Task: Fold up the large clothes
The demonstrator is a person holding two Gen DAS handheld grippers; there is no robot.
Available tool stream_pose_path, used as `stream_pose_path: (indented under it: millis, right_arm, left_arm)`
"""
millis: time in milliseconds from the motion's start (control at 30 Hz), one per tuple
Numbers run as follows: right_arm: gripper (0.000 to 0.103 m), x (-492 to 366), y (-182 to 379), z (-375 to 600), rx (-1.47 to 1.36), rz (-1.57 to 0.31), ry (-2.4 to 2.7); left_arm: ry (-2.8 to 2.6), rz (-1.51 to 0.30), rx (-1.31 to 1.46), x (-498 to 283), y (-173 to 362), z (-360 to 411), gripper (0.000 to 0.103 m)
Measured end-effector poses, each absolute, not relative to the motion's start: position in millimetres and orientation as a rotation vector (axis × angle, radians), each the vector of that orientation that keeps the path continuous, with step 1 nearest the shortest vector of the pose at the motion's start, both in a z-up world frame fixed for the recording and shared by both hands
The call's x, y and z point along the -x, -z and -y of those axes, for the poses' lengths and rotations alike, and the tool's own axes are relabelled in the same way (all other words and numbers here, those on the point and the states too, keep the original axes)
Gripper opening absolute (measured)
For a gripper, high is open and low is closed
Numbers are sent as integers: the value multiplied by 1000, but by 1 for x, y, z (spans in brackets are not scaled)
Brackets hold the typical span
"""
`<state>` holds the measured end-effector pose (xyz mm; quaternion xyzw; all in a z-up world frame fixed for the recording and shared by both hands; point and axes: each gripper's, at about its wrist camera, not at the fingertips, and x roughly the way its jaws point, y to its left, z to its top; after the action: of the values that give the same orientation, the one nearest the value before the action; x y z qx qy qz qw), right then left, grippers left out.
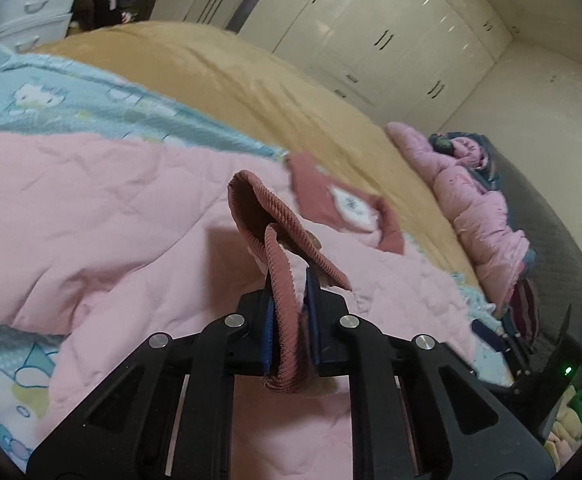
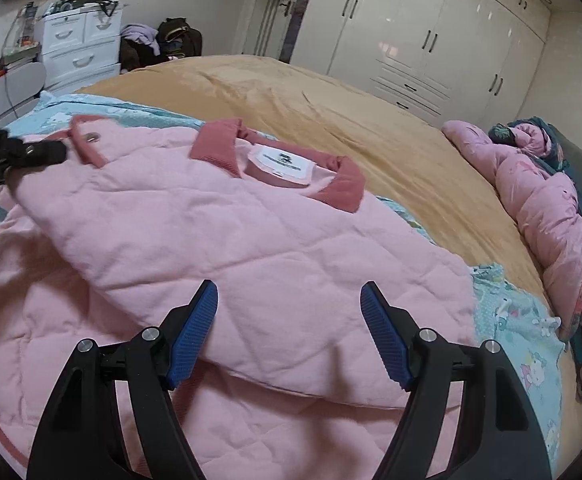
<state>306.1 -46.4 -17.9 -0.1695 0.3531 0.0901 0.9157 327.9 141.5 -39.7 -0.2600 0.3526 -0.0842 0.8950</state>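
Note:
A pink quilted jacket (image 2: 227,232) with a dark pink ribbed collar (image 2: 343,184) and a white neck label lies on the bed, partly folded over itself. My left gripper (image 1: 291,280) is shut on the jacket's dark pink ribbed cuff (image 1: 283,240) and holds it above the jacket (image 1: 111,208). In the right wrist view the left gripper (image 2: 57,152) shows at the far left, at the cuff (image 2: 87,140). My right gripper (image 2: 289,292) is open and empty, just above the jacket's near part.
The bed has a tan blanket (image 2: 331,108) and a light blue cartoon-print sheet (image 1: 71,100). A pile of pink and dark clothes (image 2: 547,200) lies at the right edge. White wardrobes (image 2: 431,40) stand behind, a white drawer chest (image 2: 79,48) at far left.

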Motion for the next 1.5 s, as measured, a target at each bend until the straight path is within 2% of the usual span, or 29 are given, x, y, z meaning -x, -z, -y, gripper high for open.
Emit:
stream_pose_path:
  millis: [367,400,467,600,833,867,1000,1033,1100,1200,1500]
  right_arm:
    - [73,-336,42,80,309,-823,-81]
    - [75,-342,48,87,296,-853,-62]
    - [85,-348,59,98,247,-894,-47]
    - [93,-358,71,117,142,-955,-57]
    - [95,-363,77,133,-12,-998,-115]
    - [95,-361,73,133,-24,-988,-117]
    - [96,-344,52,135,-129,-934,-170]
    - [96,-341,47,133,-131,-922,-185]
    - [97,-332,36,128,-126,-893,-206]
    - [98,-321,23,121,-135,-862,-245]
    - [99,-296,-15,68,-77,-797,-382]
  left_arm:
    - [125,-828,479,-333,64,-140,10]
    - [121,-836,476,-334,65,-139,11]
    - [113,-854,466,-335,68,-137,12]
    - [110,-865,453,-335,69,-136,14]
    - [106,-878,434,-333,70,-133,19]
    - [105,-874,427,-332,68,-131,23]
    - [99,-838,405,-322,52,-130,52]
    - [96,-831,397,-319,48,-129,56]
    - [79,-814,376,-313,39,-129,75]
    - [47,-796,369,-303,28,-132,93]
    - [-168,-743,354,-270,-7,-162,94]
